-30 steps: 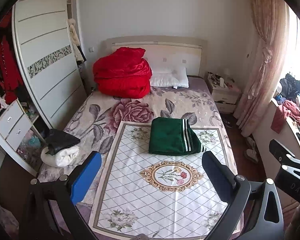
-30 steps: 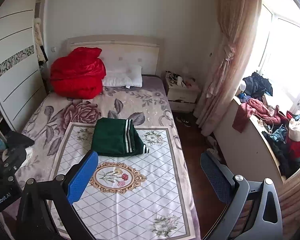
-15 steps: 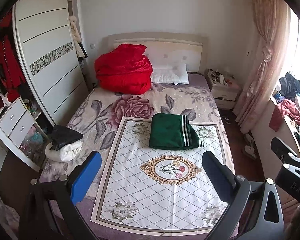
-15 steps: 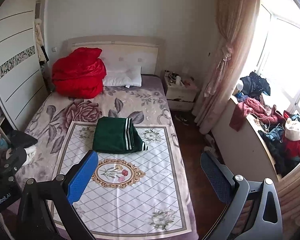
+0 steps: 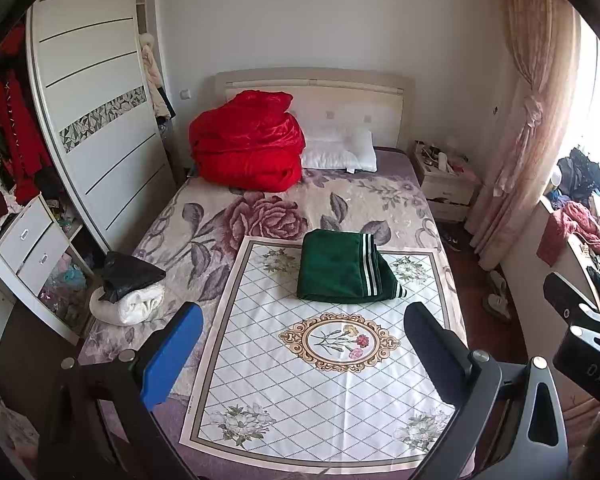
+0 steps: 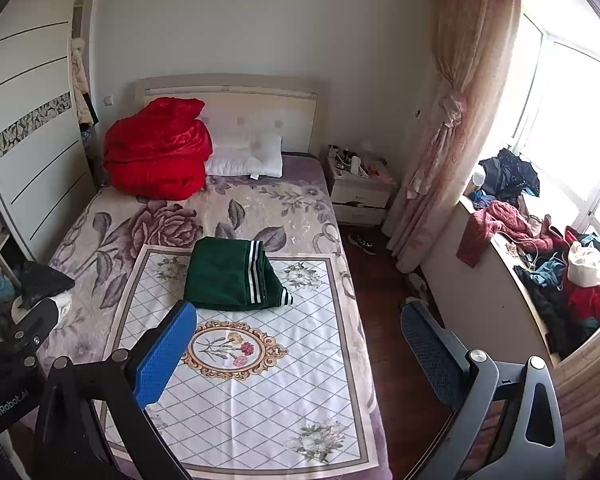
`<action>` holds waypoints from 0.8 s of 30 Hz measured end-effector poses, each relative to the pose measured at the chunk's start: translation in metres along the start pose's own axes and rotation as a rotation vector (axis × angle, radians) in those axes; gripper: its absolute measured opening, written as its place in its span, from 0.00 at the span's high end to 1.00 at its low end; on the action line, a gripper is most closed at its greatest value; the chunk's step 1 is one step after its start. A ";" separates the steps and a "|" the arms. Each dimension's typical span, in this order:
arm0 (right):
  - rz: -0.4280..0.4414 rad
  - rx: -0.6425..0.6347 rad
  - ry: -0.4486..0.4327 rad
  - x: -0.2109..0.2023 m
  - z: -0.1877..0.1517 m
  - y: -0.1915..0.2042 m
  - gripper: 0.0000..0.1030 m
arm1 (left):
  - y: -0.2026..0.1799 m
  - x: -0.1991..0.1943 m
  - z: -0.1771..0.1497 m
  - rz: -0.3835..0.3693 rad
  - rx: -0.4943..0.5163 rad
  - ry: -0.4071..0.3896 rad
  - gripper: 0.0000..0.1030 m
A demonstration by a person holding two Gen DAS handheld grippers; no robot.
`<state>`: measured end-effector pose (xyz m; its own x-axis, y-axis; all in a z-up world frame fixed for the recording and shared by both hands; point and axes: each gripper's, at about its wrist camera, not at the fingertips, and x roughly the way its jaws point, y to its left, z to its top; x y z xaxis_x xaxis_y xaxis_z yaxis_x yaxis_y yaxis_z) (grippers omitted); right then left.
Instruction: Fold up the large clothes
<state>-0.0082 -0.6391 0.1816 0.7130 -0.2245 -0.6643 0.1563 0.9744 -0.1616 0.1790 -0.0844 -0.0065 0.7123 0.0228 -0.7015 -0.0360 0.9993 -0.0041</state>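
Here, from my remote station, both wrist views look down the length of a bed [image 5: 204, 216] from its foot. My left gripper [image 5: 300, 352] is held above the near end of the bed with its jaws spread wide and nothing between them, the blue pad [image 5: 172, 354] at one side and the dark pad [image 5: 432, 354] at the other. My right gripper [image 6: 298, 350] is likewise held wide apart and empty, its blue pad [image 6: 166, 354] over the near part of the bed and its dark pad [image 6: 428, 354] over the wooden floor [image 6: 384, 280] beside it. The task's thing, a green garment [image 5: 342, 268] with white stripes, lies folded into a compact rectangle on the far half of a white diamond-patterned mat [image 5: 324, 384], well apart from both grippers; in the right view the same green garment [image 6: 230, 274] sits just beyond the mat's central flower medallion [image 6: 232, 350]. At the head of the bed a red quilt [image 5: 248, 144] is heaped beside a white pillow [image 5: 340, 150]. On the bed's left edge a black bag [image 5: 130, 274] rests on a white roll [image 5: 128, 306]. A wardrobe [image 5: 96, 120] stands to the left, a nightstand [image 5: 446, 184] and a pink curtain [image 5: 528, 92] to the right, and a heap of clothes [image 6: 560, 264] covers the windowsill in the right view
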 end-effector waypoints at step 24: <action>0.033 -0.005 -0.008 0.003 0.012 0.004 0.00 | -0.006 -0.012 0.006 -0.005 -0.002 -0.029 0.00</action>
<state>0.0029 -0.6363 0.1876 0.7234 -0.1917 -0.6633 0.1286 0.9813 -0.1433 0.1743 -0.0903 0.0062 0.7327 0.0189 -0.6803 -0.0337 0.9994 -0.0086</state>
